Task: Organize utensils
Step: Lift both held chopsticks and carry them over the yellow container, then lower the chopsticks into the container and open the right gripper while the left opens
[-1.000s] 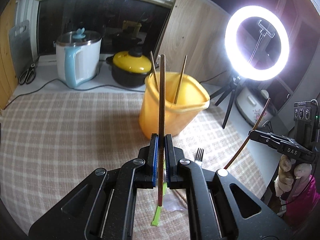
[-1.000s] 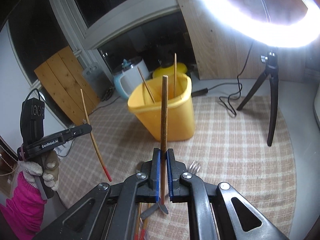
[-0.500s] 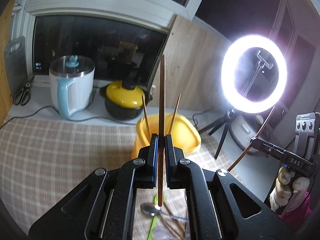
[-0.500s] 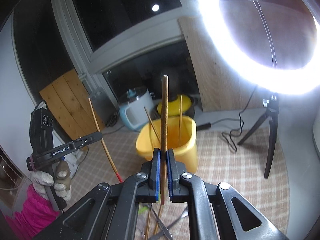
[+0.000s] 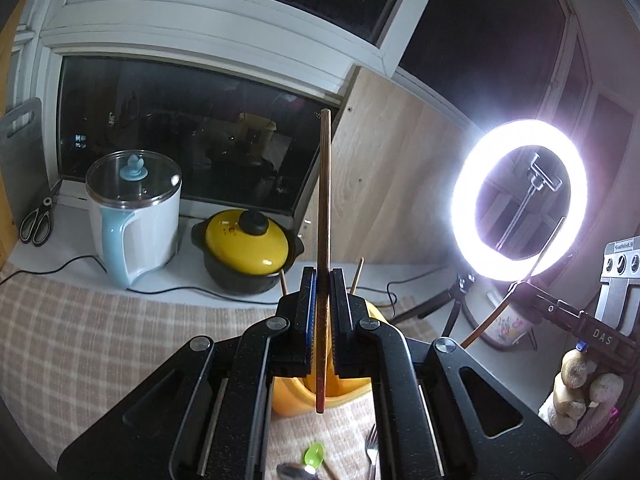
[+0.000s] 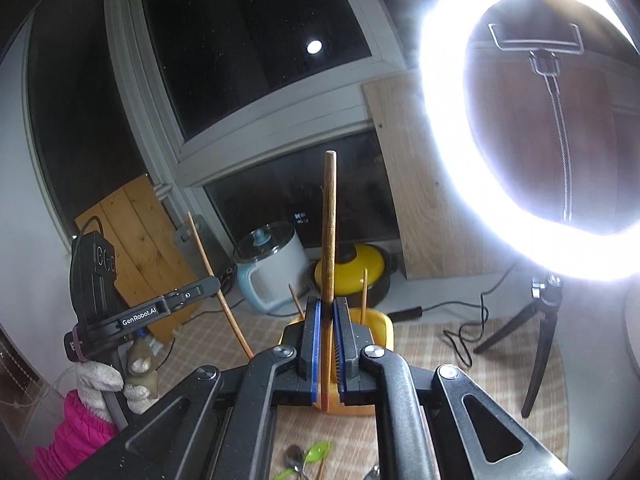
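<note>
Presently each hand-held gripper, left (image 5: 323, 320) and right (image 6: 328, 340), clamps one upright chopstick (image 5: 324, 216) above the yellow holder (image 6: 382, 324); a tilted release could miss its rim.

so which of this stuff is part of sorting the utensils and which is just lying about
Part of the job:
- left gripper, chopstick clamped
- right gripper, chopstick clamped
- yellow holder
- fork, green spoon

Lying about:
- kettle
- yellow pot
- ring light
- scissors

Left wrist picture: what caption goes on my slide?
Left gripper shut on an upright chopstick, above the yellow bucket.
</note>
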### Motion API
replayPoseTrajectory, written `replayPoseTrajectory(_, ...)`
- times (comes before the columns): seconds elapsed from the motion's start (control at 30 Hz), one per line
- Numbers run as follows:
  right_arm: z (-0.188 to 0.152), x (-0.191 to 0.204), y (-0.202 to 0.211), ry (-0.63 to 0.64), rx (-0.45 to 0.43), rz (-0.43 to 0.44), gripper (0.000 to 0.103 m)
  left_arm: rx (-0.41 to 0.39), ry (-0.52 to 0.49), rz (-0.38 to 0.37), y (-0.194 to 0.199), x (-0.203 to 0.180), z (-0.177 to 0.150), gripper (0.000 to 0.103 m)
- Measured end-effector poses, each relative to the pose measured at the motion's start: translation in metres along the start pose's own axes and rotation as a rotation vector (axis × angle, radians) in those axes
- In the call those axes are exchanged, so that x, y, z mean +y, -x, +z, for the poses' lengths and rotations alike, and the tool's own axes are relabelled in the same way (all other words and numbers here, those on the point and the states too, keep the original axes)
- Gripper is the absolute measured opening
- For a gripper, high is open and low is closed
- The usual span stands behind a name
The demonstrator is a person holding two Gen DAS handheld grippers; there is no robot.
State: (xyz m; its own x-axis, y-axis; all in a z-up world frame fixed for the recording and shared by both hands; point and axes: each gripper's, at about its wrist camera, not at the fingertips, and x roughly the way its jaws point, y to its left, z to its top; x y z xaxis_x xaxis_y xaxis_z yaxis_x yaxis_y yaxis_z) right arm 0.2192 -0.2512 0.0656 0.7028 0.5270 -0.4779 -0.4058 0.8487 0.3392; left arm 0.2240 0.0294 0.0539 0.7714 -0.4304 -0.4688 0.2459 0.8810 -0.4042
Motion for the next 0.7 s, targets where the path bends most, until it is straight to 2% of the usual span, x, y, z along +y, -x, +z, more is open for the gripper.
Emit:
replayPoseTrajectory(0.27, 0.010, 0.001, -0.020, -0.001, -0.019, -0.038, 0.004, -0.009, 0.006, 0.011, -0.020, 0.001, 0.009, 0.004)
replayPoseTrajectory(0.7, -0.008, -0.016, -0.069, -0.037, 0.058, -0.060, 0.004, 0.054, 0.041, 0.000, -0.053, 0.010, -0.011, 0.004)
